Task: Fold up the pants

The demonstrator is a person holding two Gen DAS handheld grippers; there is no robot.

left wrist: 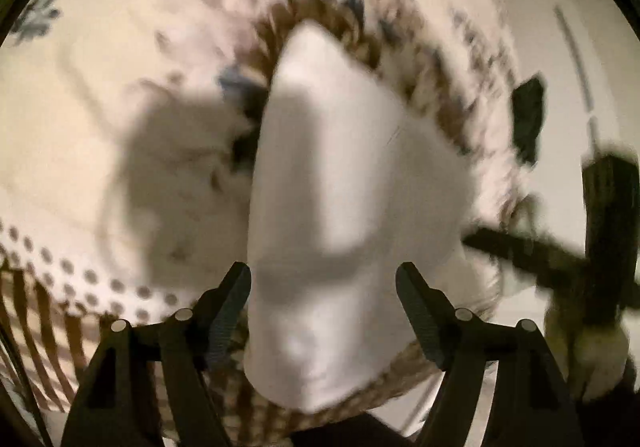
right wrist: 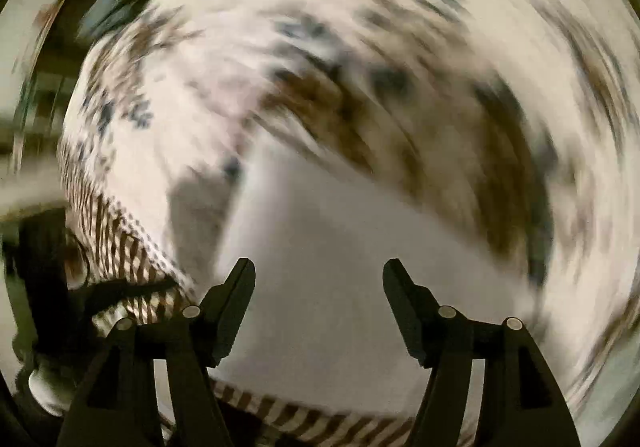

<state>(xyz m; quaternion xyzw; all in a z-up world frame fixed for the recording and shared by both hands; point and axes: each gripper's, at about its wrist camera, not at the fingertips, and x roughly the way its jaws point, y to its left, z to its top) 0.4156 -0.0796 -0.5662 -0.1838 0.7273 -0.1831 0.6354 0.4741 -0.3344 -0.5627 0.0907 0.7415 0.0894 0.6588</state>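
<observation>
Both wrist cameras look forward and down along open fingers, close above the white pants (left wrist: pixel 340 187) on the patterned cloth (left wrist: pixel 100 107); both views share these.

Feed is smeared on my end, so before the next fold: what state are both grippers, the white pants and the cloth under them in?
Left gripper: open, fingers either side of the pants, not clamped.
Right gripper: open, nothing held.
White pants: lying in a narrow shape on the cloth; layers too blurred to judge.
Patterned cloth: spread under the pants.
</observation>
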